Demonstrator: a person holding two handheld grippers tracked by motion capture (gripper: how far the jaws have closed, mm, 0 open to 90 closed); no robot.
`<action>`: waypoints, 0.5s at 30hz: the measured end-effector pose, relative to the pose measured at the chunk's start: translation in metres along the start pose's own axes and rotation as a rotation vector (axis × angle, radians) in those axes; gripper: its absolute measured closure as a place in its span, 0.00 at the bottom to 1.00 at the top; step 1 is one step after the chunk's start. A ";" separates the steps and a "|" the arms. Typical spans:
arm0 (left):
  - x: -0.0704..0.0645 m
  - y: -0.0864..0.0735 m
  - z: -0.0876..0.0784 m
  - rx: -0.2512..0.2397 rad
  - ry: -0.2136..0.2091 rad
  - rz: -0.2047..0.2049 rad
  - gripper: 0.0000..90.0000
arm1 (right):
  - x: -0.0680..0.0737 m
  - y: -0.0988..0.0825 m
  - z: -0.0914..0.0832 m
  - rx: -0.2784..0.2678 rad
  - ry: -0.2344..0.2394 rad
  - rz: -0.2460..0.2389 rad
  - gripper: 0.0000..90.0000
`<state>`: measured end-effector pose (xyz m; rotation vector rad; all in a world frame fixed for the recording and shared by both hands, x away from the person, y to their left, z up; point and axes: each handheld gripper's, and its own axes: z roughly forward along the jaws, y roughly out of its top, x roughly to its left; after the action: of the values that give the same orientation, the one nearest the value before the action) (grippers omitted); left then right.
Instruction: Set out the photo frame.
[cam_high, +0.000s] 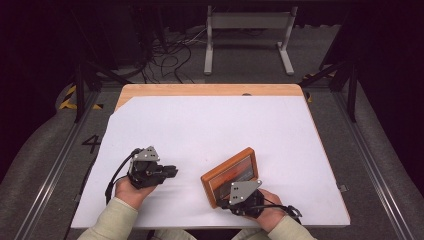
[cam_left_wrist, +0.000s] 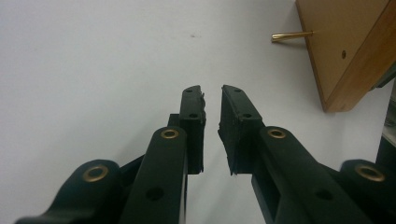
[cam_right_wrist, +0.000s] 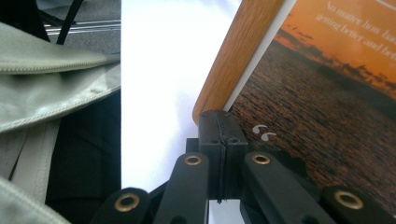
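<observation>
— What's the room like?

— Dark, with cables on the floor beyond. My table (cam_high: 210, 90) is wood, under one white sheet (cam_high: 200, 135).

— How many things are on it?

— One wooden picture frame (cam_high: 231, 176), at the near right of the sheet, tilted up off it. It holds a sunset print with white lettering. From behind, one brass pin (cam_left_wrist: 290, 35) sticks out of its back.

— And your tongs?

— Two. My right tongs (cam_right_wrist: 223, 122) are closed tight, jaws meeting at the frame's near corner; I can't tell whether they pinch it or just press against it. My right hand (cam_high: 270, 215) sits low at the table's near edge.

— The left?

— My left tongs (cam_left_wrist: 212, 100) stand slightly apart, with nothing between them, pointing across the bare sheet towards the frame. My left hand (cam_high: 131, 191) rests near the front edge, well apart from the frame.
</observation>
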<state>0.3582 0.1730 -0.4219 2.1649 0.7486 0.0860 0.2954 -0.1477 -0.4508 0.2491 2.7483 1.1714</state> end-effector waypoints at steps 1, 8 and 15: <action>0.000 0.000 0.000 0.000 0.000 -0.001 0.87 | 0.000 0.001 0.001 0.000 -0.005 0.001 1.00; 0.000 0.000 0.000 0.005 -0.003 -0.007 0.88 | -0.001 0.007 0.007 0.008 -0.029 0.015 1.00; 0.001 -0.001 -0.001 0.008 -0.003 0.001 0.88 | -0.002 0.012 0.012 0.011 -0.055 0.032 1.00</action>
<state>0.3585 0.1745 -0.4218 2.1720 0.7471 0.0800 0.3011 -0.1319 -0.4505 0.3222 2.7134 1.1401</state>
